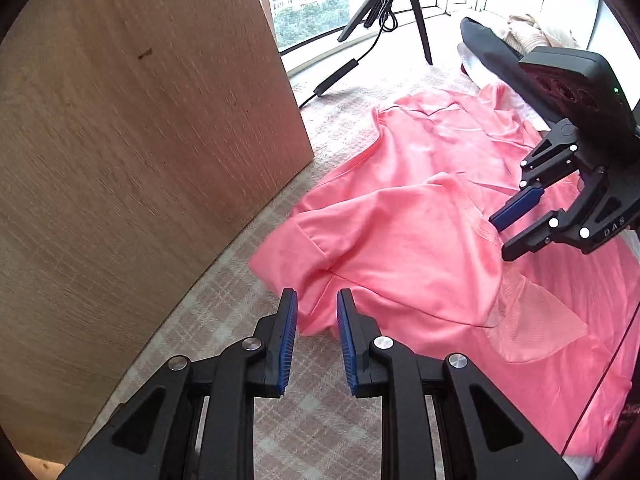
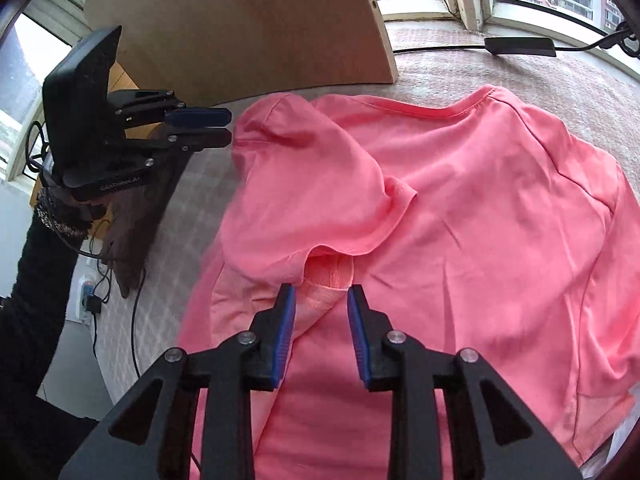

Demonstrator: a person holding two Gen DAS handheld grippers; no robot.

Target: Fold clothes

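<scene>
Pink shirt (image 2: 460, 208) lies spread on checked bed cover (image 1: 320, 420), sleeve folded over. Left hand-held gripper (image 1: 317, 332) narrow gap, holds nothing. Right hand-held gripper (image 2: 321, 322) same, empty, above collar.

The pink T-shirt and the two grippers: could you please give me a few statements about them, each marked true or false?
1. The pink T-shirt lies on a checked cloth. True.
2. One sleeve is folded over the shirt's body. True.
3. The left gripper is clamped on a black garment. False: its jaws stand apart, with only the pink shirt's edge beyond them.
4. The right gripper hovers over the shirt with nothing pinched. True.
5. A metal cabinet stands beside the shirt. False: it is a wooden panel.
</scene>
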